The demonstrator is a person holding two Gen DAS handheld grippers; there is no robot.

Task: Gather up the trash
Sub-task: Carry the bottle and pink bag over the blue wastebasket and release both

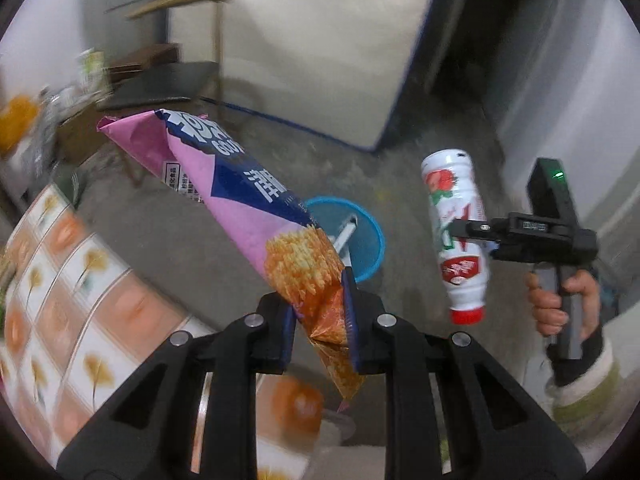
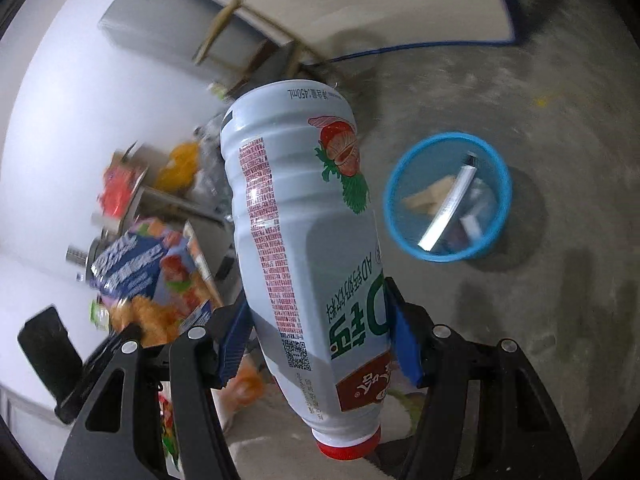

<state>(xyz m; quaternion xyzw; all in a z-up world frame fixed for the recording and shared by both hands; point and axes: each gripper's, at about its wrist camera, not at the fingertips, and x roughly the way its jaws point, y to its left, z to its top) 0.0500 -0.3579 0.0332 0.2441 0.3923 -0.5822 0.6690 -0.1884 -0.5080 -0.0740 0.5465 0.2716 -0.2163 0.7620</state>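
Observation:
My left gripper (image 1: 320,320) is shut on the lower end of a pink and blue snack bag (image 1: 244,200), which sticks up and to the left. The right gripper (image 2: 320,344) is shut on a white drink bottle (image 2: 304,240) with a red cap, held cap-down. In the left wrist view that bottle (image 1: 456,220) hangs in the right gripper (image 1: 468,236), held by a person's hand (image 1: 560,304). A blue waste bin (image 2: 448,196) stands on the concrete floor with several pieces of trash inside; in the left wrist view the blue bin (image 1: 368,240) lies just beyond the bag. The snack bag (image 2: 148,276) also shows at the left of the right wrist view.
A table with an orange-patterned cloth (image 1: 80,288) fills the lower left. A wooden chair (image 1: 176,60) and a large white panel with a blue edge (image 1: 320,40) stand behind the bin. Clutter sits on a shelf (image 2: 160,176) at the left. Bare concrete floor (image 2: 560,100) surrounds the bin.

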